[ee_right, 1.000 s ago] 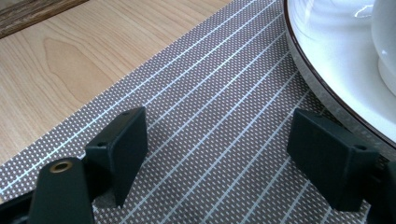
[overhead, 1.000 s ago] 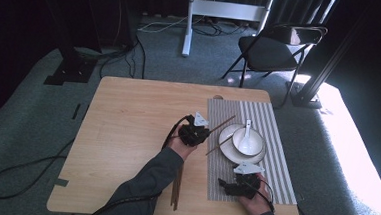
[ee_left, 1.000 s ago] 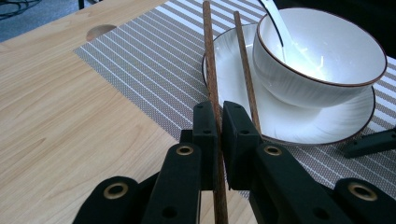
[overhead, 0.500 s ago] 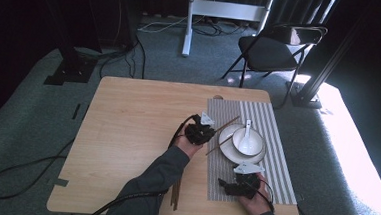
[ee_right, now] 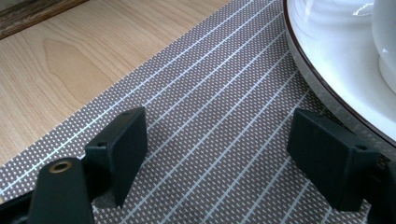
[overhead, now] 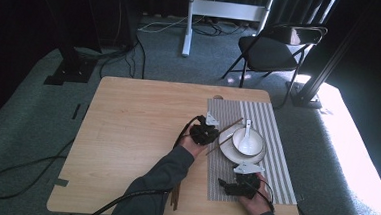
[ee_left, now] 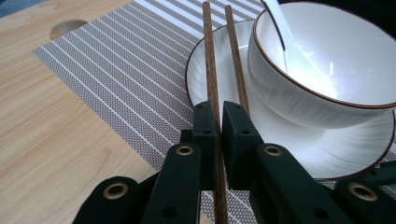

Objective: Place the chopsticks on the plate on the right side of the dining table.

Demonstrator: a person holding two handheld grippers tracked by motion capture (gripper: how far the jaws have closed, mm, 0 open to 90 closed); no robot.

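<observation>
Chopsticks (ee_left: pixel 211 79), a brown wooden pair, sit clamped between the jaws of the left tool (ee_left: pixel 218 135); we see one stick running through the closed jaws and the second lying just beside it. Their far ends reach over the rim of the plate (ee_left: pixel 299 154), close beside the bowl (ee_left: pixel 327 88), which stands on that plate and holds a white spoon (ee_left: pixel 299 56). In the high view we find the left tool (overhead: pixel 204 132) at the mat's (overhead: pixel 275 168) left edge, the sticks (overhead: pixel 225 133) slanting across the plate's left side. We note the right tool (ee_right: pixel 217 154) with jaws wide apart over the mat, gripping nothing, near the plate's rim (ee_right: pixel 327 98). More chopsticks (overhead: pixel 175 199) lie at the bench's (overhead: pixel 127 133) near edge.
</observation>
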